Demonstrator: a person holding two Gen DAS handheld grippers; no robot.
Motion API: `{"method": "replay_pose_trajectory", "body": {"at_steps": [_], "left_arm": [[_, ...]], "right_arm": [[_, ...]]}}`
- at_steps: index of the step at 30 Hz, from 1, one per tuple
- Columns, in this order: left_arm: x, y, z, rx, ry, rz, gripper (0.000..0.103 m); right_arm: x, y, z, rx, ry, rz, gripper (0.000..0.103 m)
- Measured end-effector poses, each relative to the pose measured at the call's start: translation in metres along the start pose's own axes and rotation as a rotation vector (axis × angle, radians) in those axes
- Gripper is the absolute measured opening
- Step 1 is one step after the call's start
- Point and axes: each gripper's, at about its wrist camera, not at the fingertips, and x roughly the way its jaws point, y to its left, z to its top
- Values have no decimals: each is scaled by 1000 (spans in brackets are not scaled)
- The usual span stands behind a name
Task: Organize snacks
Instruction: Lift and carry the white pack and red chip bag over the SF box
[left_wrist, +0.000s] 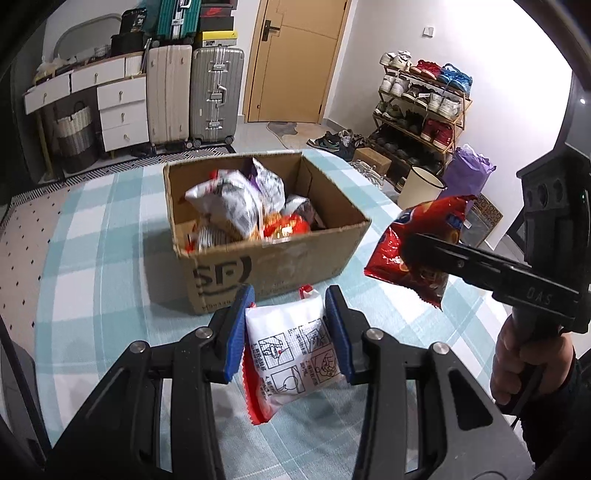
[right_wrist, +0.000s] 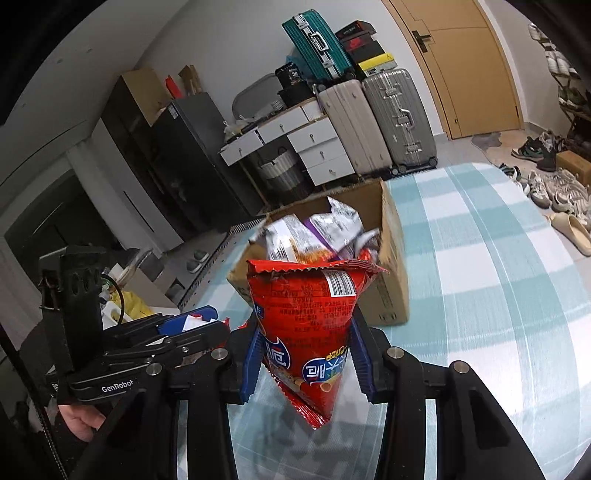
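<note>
Left claw (left_wrist: 290, 332) grips white packet (left_wrist: 291, 354) | right claw (right_wrist: 306, 362) pinches red bag (right_wrist: 306, 317); barcode right-view only

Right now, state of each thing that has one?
left tongs: shut on white packet
white packet: held off the bed
right tongs: shut on red snack bag
red snack bag: held, sealed
cardboard box: open, upright, partly filled with snack bags
door: closed
</note>
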Motion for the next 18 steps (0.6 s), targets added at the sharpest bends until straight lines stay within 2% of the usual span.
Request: {"method": "replay_pose_trajectory", "body": {"at_steps": [11,18], "left_arm": [[-5,4,55,24,-24,13,37],[10,13,87,22,-19,13,37]], "right_arm": [[5,12,42,-30,-14,13,42],[16,10,64,-33,-17,12,42]]}}
